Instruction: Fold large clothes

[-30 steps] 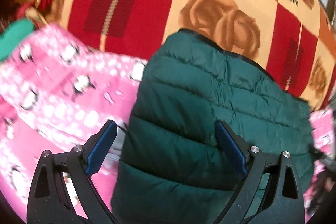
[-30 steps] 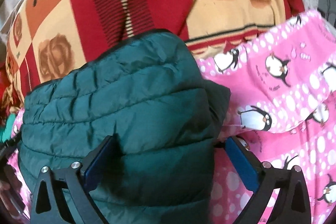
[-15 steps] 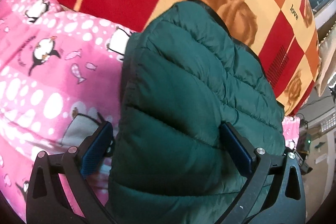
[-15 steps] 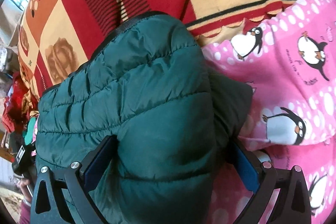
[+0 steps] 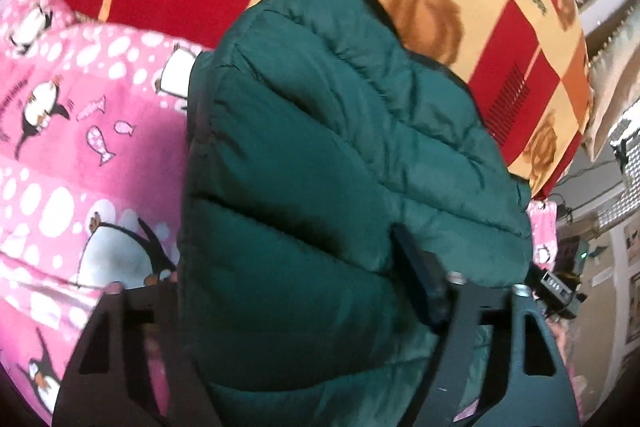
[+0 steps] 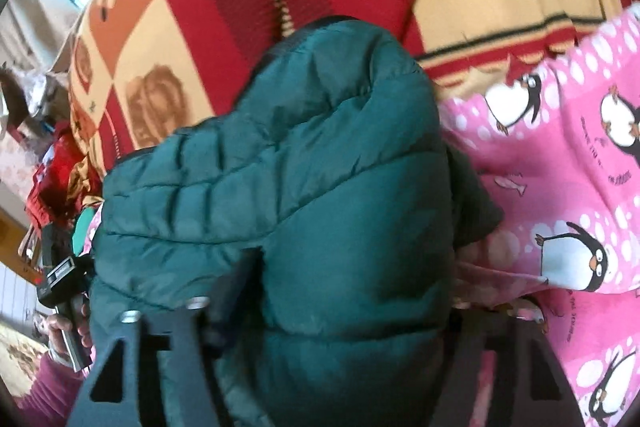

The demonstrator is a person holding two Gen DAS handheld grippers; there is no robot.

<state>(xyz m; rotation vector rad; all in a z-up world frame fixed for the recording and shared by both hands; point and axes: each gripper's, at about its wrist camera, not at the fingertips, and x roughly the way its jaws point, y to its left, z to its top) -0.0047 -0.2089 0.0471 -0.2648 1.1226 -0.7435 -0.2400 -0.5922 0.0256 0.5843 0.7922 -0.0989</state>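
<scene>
Jacket: the folded green puffer jacket (image 5: pixel 340 187) is filling mid-frame, lying on the pink penguin blanket (image 5: pixel 60 131).
Left gripper (image 5: pixel 288 287): I'm closing it, pinching the padding.
Right gripper (image 6: pixel 344 291): likewise clamping.
Risk: slick, springy fill is probably slipping out, unfolding.

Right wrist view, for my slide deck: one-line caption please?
Right gripper closing on the folded green puffer jacket atop a pink penguin blanket.
</scene>
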